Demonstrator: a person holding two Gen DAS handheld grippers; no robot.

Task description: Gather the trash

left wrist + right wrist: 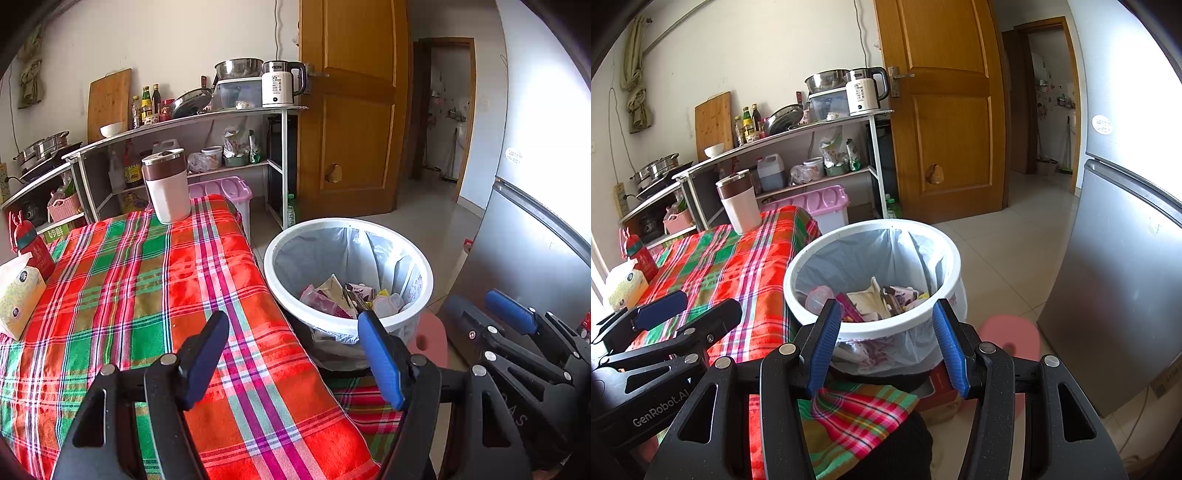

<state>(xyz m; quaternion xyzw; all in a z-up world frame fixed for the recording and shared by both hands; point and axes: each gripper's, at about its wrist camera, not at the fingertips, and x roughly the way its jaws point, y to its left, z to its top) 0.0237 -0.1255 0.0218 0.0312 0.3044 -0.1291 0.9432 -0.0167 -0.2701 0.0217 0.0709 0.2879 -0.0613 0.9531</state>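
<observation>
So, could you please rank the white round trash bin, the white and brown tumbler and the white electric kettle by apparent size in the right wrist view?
1. White round trash bin, clearly largest, though nearest.
2. White and brown tumbler.
3. White electric kettle, farther away, so its true size against the tumbler is unsure.

Pale plaster walls [177, 37] enclose a small kitchen. A metal shelf rack [207, 114] stands against the far wall, beside a brown wooden door [351, 110]. Light floor tiles [1008, 236] run towards an open doorway [447, 107]. A steel refrigerator [1126, 277] stands at right, washed with bright daylight.
</observation>
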